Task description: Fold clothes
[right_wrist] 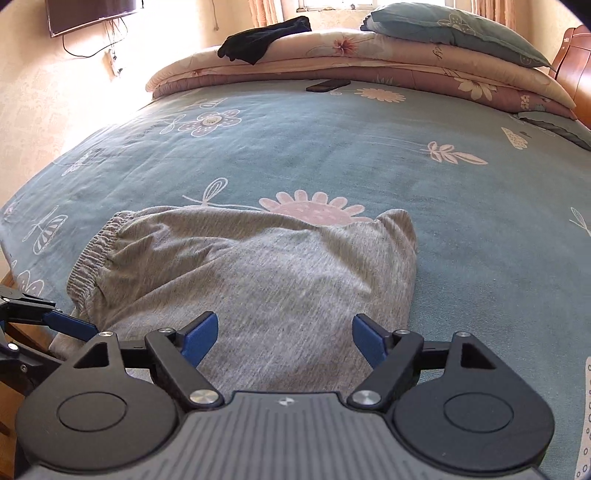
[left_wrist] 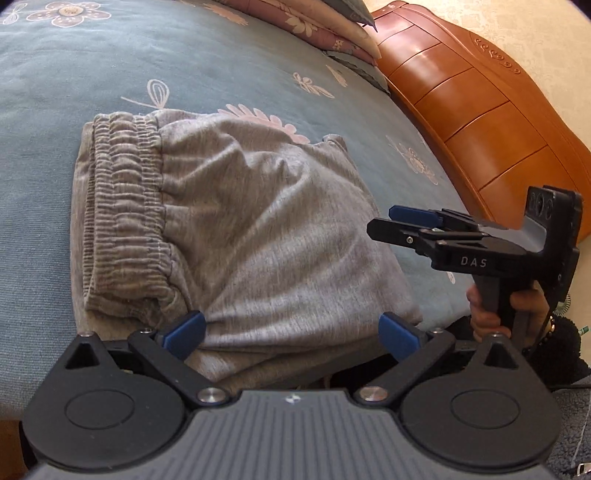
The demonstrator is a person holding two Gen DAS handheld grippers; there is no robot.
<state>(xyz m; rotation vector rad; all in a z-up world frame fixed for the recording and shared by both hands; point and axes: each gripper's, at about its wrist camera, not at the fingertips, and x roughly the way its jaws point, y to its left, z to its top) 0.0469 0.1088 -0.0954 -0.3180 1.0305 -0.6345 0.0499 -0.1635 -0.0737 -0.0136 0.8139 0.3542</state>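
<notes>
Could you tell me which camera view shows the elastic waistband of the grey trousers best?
The left wrist view: the waistband fills the left side of the folded grey trousers, with its gathered ribbing clear along its whole length. The right wrist view shows only a foreshortened strip of it at the garment's left edge.

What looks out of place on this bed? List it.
A black garment is draped loosely over the stacked quilts, unfolded. A dark flat device lies on the bedsheet. The grey pants sit folded but rumpled, one corner poking up.
</notes>
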